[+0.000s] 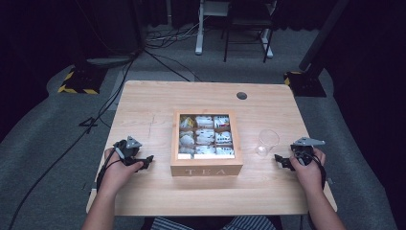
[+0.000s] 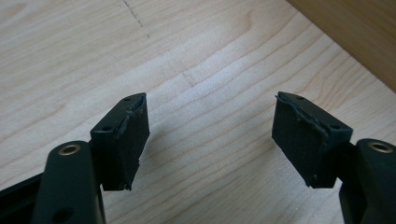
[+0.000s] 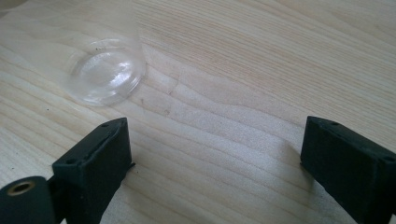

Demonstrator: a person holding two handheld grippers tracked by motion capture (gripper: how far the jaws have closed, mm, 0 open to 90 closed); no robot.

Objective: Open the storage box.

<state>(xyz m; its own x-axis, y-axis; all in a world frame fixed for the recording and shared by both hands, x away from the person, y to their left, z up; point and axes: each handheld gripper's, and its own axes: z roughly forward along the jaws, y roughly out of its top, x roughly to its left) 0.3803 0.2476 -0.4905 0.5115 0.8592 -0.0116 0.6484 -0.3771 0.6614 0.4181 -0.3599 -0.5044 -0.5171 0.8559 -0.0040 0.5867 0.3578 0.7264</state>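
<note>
High view: a wooden table (image 1: 143,103) stands on grey carpet; an open tea box (image 1: 206,165) sits at centre, with a clear glass (image 1: 266,142) to its right. Left gripper view: left gripper (image 2: 211,135), jaws apart, nothing between them. Right gripper view: right gripper (image 3: 215,161), jaws apart, near the glass (image 3: 105,74).

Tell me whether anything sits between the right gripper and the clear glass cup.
Nothing visible does. The right gripper rests open on the table, and the glass cup stands just ahead of its jaws with bare wood between them, as the right gripper view shows.
</note>
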